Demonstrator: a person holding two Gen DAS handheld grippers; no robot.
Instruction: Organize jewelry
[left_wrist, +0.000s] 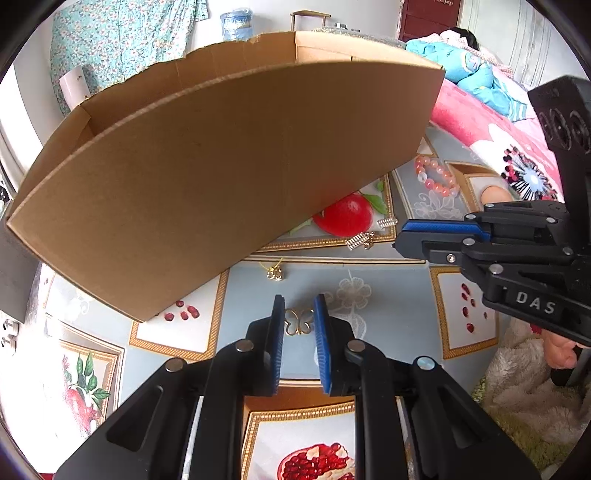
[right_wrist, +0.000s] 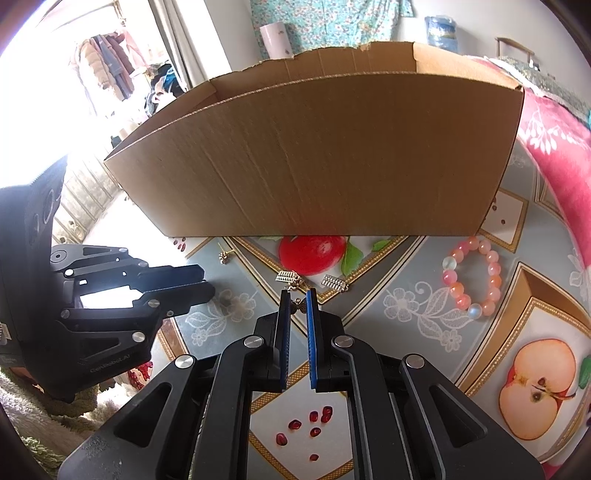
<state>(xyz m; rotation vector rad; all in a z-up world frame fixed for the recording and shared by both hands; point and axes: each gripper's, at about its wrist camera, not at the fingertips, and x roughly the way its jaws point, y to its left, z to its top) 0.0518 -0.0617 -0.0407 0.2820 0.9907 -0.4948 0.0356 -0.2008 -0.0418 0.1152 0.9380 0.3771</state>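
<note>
Left gripper (left_wrist: 299, 321) clamps a gold butterfly (left_wrist: 298, 322), right gripper (right_wrist: 298, 304) a bronze one (right_wrist: 298, 305); both should clear the box (right_wrist: 314, 155) rim before release.

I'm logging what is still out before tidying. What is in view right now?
cardboard box: one, brown, standing on the tablecloth behind the jewelry
bead bracelet: one, pink and white, on the cloth, right of the other pieces
rhinestone earrings: two, silvery, lying in front of the box
small pendant: one, gold, on the cloth near the box
gold butterfly charm: one, between the left pads
dark butterfly charm: one, bronze, pinched at the right tips
tablecloth: one, blue-grey, fruit prints
left gripper: black, blue pads, closed on the gold butterfly
right gripper: black, blue pads, closed on the dark butterfly
</note>
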